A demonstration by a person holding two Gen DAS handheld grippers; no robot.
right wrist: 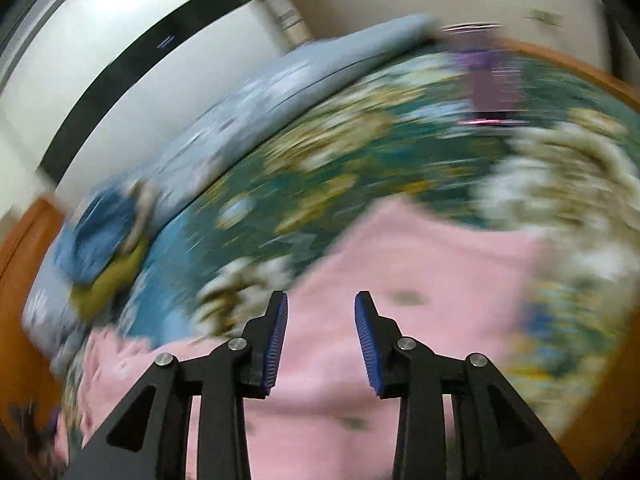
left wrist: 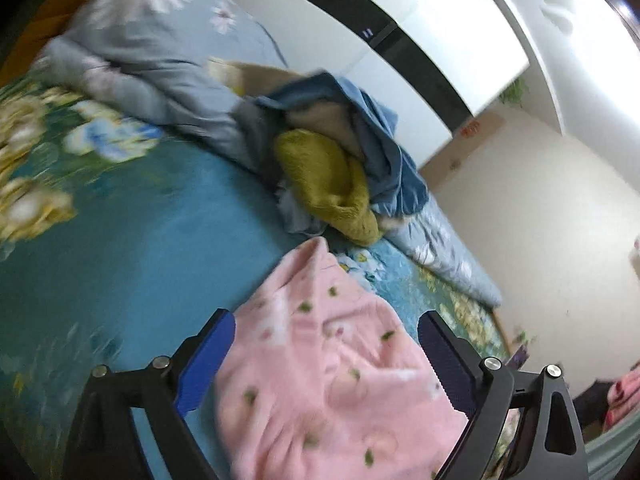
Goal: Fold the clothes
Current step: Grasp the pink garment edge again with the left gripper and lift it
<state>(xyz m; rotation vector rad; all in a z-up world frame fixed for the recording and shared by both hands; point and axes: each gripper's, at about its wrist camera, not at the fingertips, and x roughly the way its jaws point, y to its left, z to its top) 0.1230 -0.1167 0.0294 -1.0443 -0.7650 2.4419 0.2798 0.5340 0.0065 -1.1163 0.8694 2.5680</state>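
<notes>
The pink fleece garment with green specks (left wrist: 332,364) lay on the teal floral bedsheet (left wrist: 120,240), released beneath the wide-open left gripper (left wrist: 326,364) and half-open right gripper (right wrist: 321,340); unpinned, its fold could spring loose.

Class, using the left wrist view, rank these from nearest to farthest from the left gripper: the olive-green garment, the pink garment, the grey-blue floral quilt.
1. pink garment, lying between the open jaws of the left gripper.
2. olive-green garment, in the pile beyond.
3. grey-blue floral quilt, upper left, at the back.
</notes>
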